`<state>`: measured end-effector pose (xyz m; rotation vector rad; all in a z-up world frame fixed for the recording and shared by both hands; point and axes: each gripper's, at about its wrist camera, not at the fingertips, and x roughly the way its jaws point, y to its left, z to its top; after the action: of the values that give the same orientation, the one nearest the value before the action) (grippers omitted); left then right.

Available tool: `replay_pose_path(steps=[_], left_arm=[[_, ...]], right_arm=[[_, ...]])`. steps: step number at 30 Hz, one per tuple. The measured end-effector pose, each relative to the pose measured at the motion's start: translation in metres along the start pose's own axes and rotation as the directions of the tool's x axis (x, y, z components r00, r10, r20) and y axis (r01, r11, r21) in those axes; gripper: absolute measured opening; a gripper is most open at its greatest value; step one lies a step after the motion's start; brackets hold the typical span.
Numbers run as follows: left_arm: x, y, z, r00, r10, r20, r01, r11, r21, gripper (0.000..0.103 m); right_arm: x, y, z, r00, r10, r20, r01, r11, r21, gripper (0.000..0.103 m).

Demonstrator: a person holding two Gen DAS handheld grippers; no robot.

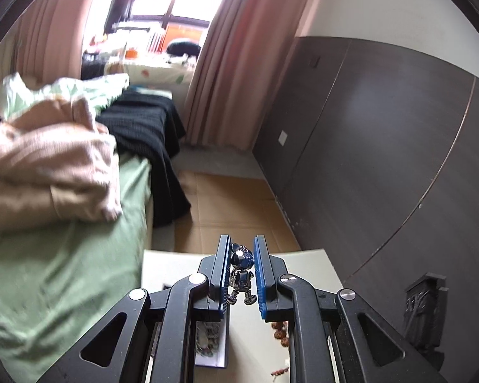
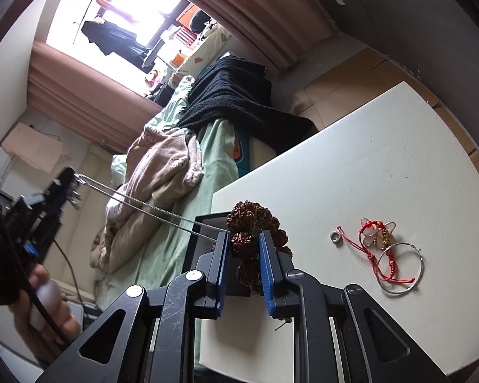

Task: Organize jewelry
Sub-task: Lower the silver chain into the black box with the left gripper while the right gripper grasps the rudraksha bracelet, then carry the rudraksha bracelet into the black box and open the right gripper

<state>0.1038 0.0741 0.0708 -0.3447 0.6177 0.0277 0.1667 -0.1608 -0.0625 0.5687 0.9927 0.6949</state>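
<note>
My left gripper (image 1: 242, 249) is shut on a small silver figurine pendant (image 1: 241, 271), held up above the white table (image 1: 309, 265). Its silver chain (image 2: 150, 207) stretches taut from the left gripper (image 2: 68, 185) toward the black jewelry box (image 2: 207, 233) in the right wrist view. My right gripper (image 2: 244, 242) is shut on a brown bead bracelet (image 2: 255, 220) over that box. The box (image 1: 209, 341) also shows below the left gripper, with jewelry inside. A red cord bracelet (image 2: 372, 245), a silver hoop (image 2: 402, 268) and a small ring (image 2: 335, 237) lie on the table (image 2: 351, 175).
A bed with green sheet (image 1: 64, 255), beige blanket (image 1: 48, 166) and black cloth (image 1: 150, 134) stands left of the table. A dark wardrobe (image 1: 383, 159) lines the right. Cardboard (image 1: 233, 204) covers the floor. More beads (image 1: 279, 328) lie on the table under the left gripper.
</note>
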Motion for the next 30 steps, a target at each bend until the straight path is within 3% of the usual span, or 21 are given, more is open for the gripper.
replay_pose_path(steps=[11,13,17,18,20,22,24,30], left_arm=[[0.065,0.027,-0.06,0.986,-0.056,-0.159,0.038,0.993,-0.112,0.015],[0.077,0.036,-0.066,0.978,-0.071,-0.195,0.04,0.986,-0.16,0.015],[0.094,0.052,-0.069,0.936,-0.176,-0.304,0.087,0.955,-0.284,0.016],[0.092,0.052,-0.068,0.936,-0.175,-0.305,0.086,0.955,-0.284,0.019],[0.082,0.054,-0.063,0.948,-0.151,-0.281,0.073,0.96,-0.27,0.038],[0.067,0.059,-0.058,0.964,-0.128,-0.234,0.06,0.958,-0.279,0.075],[0.053,0.066,-0.055,0.976,-0.119,-0.182,0.06,0.953,-0.297,0.082],[0.026,0.098,-0.048,0.985,-0.117,-0.125,0.06,0.919,-0.389,0.082]], right_arm=[[0.009,0.002,-0.004,1.0,-0.018,0.003,0.018,1.0,0.013,0.02],[0.011,0.004,-0.004,1.0,-0.008,0.006,0.008,1.0,0.01,0.02],[0.013,0.007,-0.006,1.0,0.01,0.019,-0.01,1.0,0.001,0.02],[0.014,0.008,-0.006,1.0,0.015,0.019,-0.015,1.0,0.0,0.02],[0.016,0.012,-0.008,0.999,0.029,0.022,-0.028,1.0,-0.006,0.02],[0.017,0.016,-0.009,0.999,0.042,0.03,-0.042,0.999,-0.016,0.02],[0.017,0.021,-0.01,0.997,0.058,0.041,-0.057,0.998,-0.021,0.02],[0.026,0.041,-0.006,0.994,0.086,0.063,-0.084,0.996,-0.035,0.02]])
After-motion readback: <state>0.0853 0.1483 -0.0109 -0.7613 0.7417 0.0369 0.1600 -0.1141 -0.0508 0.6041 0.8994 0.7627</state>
